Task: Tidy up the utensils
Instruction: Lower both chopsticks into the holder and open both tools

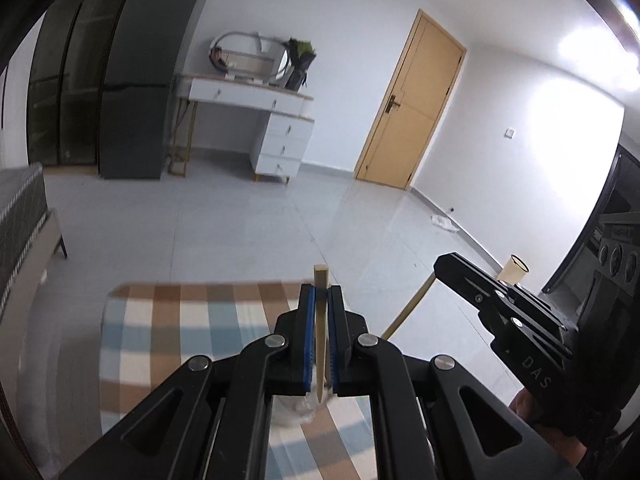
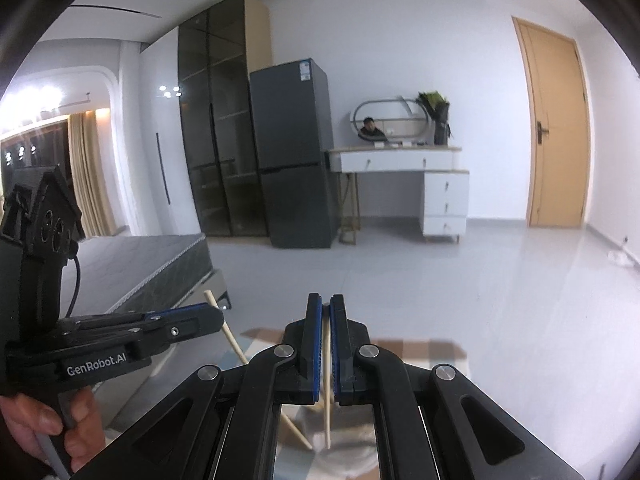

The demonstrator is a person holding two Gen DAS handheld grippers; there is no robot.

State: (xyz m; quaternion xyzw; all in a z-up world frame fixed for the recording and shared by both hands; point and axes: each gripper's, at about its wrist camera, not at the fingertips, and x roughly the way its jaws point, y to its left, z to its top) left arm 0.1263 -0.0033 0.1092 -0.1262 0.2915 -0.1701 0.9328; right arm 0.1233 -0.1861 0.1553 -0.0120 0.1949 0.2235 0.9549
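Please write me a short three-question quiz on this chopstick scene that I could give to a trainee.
1. True or false: the left gripper is shut on a chopstick.
2. What does the right gripper hold? A) a spoon B) a chopstick C) nothing
3. Fill in: below both grippers lies a checked ____ in brown, blue and white.

Key
1. True; its blue pads clamp the stick, whose blunt end sticks up above them.
2. B; a pale chopstick runs between its closed pads.
3. Tablecloth.
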